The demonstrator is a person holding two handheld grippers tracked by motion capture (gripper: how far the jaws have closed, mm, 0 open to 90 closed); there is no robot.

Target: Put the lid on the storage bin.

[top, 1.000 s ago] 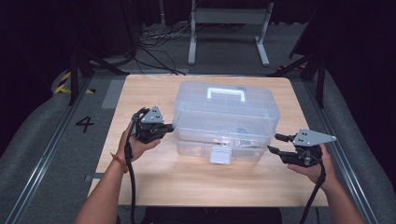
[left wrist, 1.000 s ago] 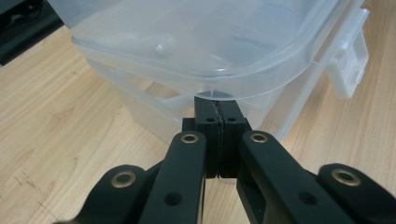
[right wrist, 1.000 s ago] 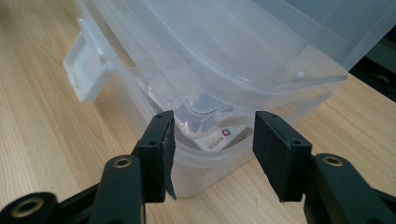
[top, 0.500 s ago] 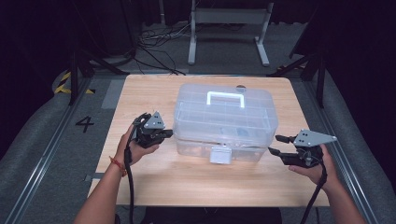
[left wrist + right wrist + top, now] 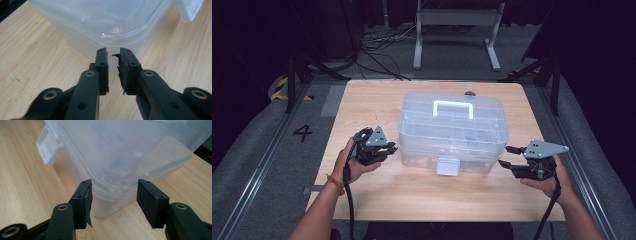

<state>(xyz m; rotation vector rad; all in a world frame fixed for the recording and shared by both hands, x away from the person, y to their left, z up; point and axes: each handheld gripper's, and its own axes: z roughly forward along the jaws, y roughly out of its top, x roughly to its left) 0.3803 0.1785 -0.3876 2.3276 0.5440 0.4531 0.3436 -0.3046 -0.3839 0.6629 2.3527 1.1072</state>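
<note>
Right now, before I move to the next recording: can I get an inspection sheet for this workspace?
Surface: wooden table, level, bare around the box.
Job's things: clear plastic box, lid on, white handle flat, front latch down.
Clutter: small dark thing behind the box, too small to tell.
Grippers: left gripper empty, jaws just opened slightly, near the box's corner; right gripper open, empty, short of the opposite corner.
Cables: one trails from each gripper; more on the floor behind.
Surroundings: grey metal stand, floor marking "4".
</note>
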